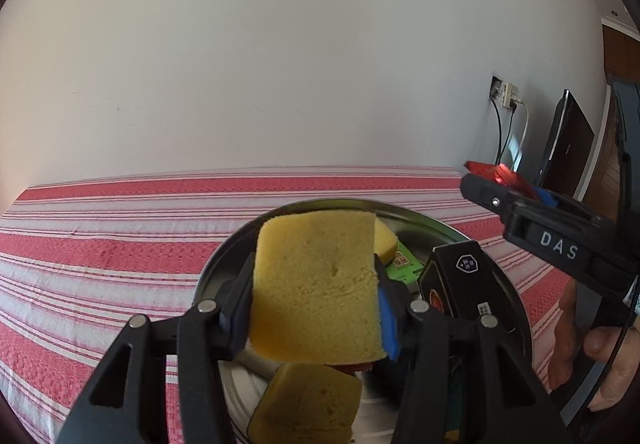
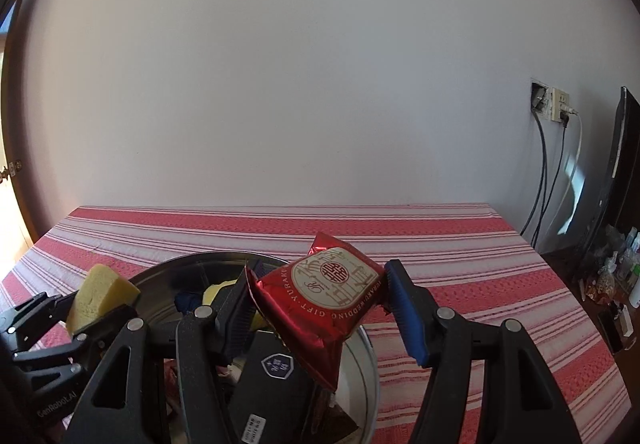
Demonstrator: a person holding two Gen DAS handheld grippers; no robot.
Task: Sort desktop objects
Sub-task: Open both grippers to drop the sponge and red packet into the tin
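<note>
My left gripper (image 1: 314, 298) is shut on a yellow sponge (image 1: 316, 284) and holds it above a round metal tray (image 1: 420, 222). The sponge also shows in the right wrist view (image 2: 100, 300), at the left. My right gripper (image 2: 320, 304) is shut on a red foil snack packet (image 2: 324, 296) above the same tray (image 2: 160, 276). In the left wrist view the right gripper (image 1: 480, 184) is at the right with the red packet (image 1: 500, 174) in it. Two more yellow sponges (image 1: 308, 404) (image 1: 385, 240), a black box (image 1: 464, 280) and a green packet (image 1: 404, 264) lie in the tray.
The tray stands on a surface with a red and white striped cloth (image 1: 100, 244). A white wall is behind it. A wall socket with cables (image 2: 556, 108) and a dark screen (image 2: 616, 172) are at the right, with small bottles (image 2: 624, 256) below.
</note>
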